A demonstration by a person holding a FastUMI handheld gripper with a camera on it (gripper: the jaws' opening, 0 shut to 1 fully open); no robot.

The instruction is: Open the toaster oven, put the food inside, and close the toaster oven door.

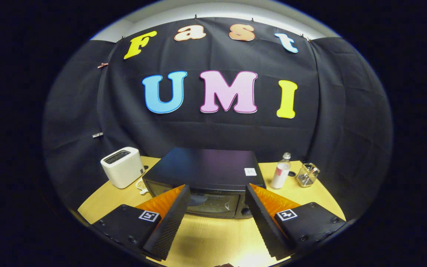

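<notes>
Spread gripper (217, 207) faces toaster oven's (204, 178) closed door.

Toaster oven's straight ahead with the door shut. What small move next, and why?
Probably ease the open tongs forward and down toward the top edge of the toaster oven door, since it is closed, nothing is gripped, and the tongs hover above the table.

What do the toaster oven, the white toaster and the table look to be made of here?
Toaster oven: seemingly painted metal, its dark, smooth top carrying a soft sheen; door likely glass, reflective. White toaster: probably matte plastic with rounded corners. Table: pale wood or laminate with faint grain. The gripper is open just ahead of the oven.
</notes>
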